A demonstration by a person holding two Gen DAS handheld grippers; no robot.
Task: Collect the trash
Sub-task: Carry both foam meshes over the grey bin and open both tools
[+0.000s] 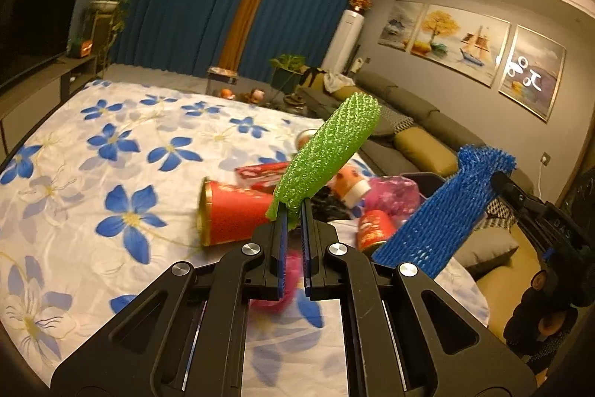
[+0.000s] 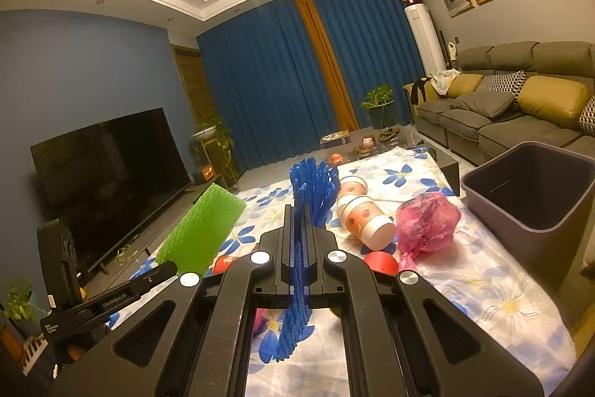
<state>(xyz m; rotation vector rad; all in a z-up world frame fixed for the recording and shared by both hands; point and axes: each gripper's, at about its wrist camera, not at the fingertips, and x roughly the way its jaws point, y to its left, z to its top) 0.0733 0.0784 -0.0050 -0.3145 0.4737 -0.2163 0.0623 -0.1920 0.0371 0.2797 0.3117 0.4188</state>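
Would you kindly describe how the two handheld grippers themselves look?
Both the left gripper and right gripper are matte black, with triangular cut-out linkage arms, round silver pivot bolts and ribbed blue pads. Small white lettering marks the left one's side. No sleeves show.

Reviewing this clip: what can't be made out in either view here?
- Bin: right wrist view shows only part of its dark inside, contents unclear; in the left wrist view the blue net covers it.
- Pink item: left wrist view, blurred and mostly behind the left gripper.
- Red can: left wrist view, label too blurred to read, partly behind the blue net.
- Green net: right wrist view, lower end behind the left gripper.
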